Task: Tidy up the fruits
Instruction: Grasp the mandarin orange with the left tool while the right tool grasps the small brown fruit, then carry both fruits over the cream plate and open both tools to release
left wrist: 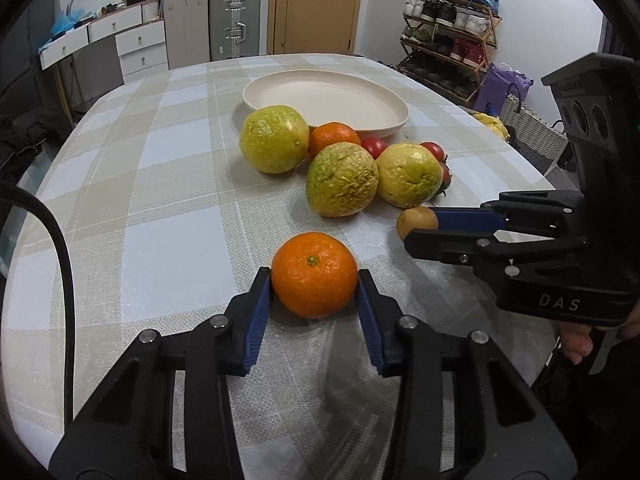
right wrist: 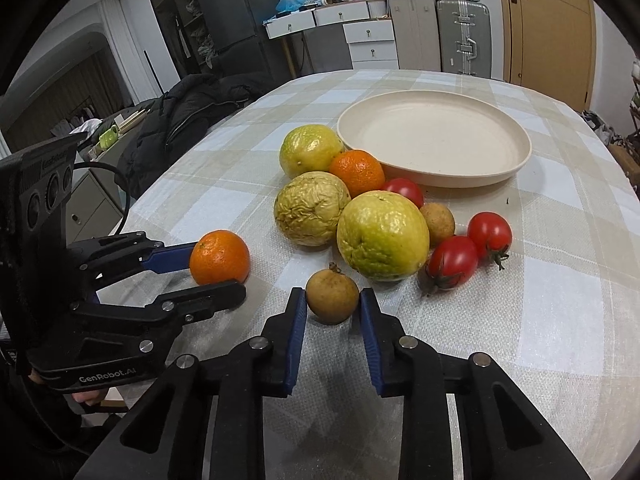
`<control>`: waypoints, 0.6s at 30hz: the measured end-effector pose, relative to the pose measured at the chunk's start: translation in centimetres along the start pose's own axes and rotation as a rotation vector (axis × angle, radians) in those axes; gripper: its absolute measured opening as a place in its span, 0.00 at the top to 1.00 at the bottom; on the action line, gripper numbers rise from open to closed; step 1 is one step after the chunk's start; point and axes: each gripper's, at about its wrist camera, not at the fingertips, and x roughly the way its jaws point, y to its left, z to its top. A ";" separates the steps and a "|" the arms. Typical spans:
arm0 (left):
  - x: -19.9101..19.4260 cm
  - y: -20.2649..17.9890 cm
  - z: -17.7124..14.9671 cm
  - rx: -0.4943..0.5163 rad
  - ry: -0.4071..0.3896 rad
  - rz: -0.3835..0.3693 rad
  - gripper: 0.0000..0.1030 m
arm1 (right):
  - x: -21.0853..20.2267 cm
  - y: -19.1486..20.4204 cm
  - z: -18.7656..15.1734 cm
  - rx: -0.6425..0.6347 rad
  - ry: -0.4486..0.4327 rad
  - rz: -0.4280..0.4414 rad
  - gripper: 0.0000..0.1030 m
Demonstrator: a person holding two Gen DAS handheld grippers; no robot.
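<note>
A: Fruit status, quick. Where's the left hand-held gripper (left wrist: pixel 314 280)?

B: Low over the bench (left wrist: pixel 160 200), blue pads (left wrist: pixel 258 312) on both sides of an orange (left wrist: pixel 314 274). Pads look pressed to the skin, orange sits on the checked cloth. Calling it clamped on the orange.

A: Right hand-held gripper (right wrist: pixel 333 300)?

B: Same pose. Fingers either side of a small brown fruit (right wrist: pixel 332 299), also resting on the cloth. Left pad touches it. Right pad is touching or just off, can't tell for sure, so grip is uncertain.

A: Rest of the pile?

B: Clustered between the two grippers and the plate (right wrist: pixel 520 148). Three big yellow-green fruits: one (right wrist: pixel 310 150) just beside the plate rim, a wrinkled one (right wrist: pixel 312 208) in the middle, a smoother one (right wrist: pixel 382 236) nearest the right gripper. Second orange (right wrist: pixel 357 172) wedged among them, next to the plate. Second brown fruit (right wrist: pixel 438 220) behind the smooth yellow one. Three tomatoes: one (right wrist: pixel 406 191) by the plate, two (right wrist: pixel 452 261) (right wrist: pixel 489 234) side by side on the right.

A: Plate?

B: Cream, round, nothing in it, further back on the bench.
</note>
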 end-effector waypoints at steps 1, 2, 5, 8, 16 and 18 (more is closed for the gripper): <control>-0.1 0.0 -0.1 -0.007 -0.002 -0.010 0.63 | -0.1 -0.1 -0.1 0.005 -0.004 0.003 0.73; -0.1 0.0 -0.1 -0.014 -0.004 -0.018 0.63 | -0.3 -0.2 -0.2 0.007 -0.010 0.008 0.73; -0.3 -0.3 -0.1 -0.014 -0.020 -0.018 0.63 | -1.1 -0.4 -0.4 0.010 -0.040 0.020 0.73; -0.9 -0.6 0.2 -0.012 -0.049 -0.026 0.63 | -2.2 -0.7 -0.5 0.014 -0.092 0.031 0.73; -2.5 -0.6 2.3 -0.018 -0.156 -0.011 0.63 | -4.1 -1.7 0.0 0.023 -0.169 0.002 0.73; -2.8 -0.3 2.8 -0.024 -0.173 -0.003 0.63 | -4.4 -2.2 0.1 0.028 -0.177 -0.007 0.73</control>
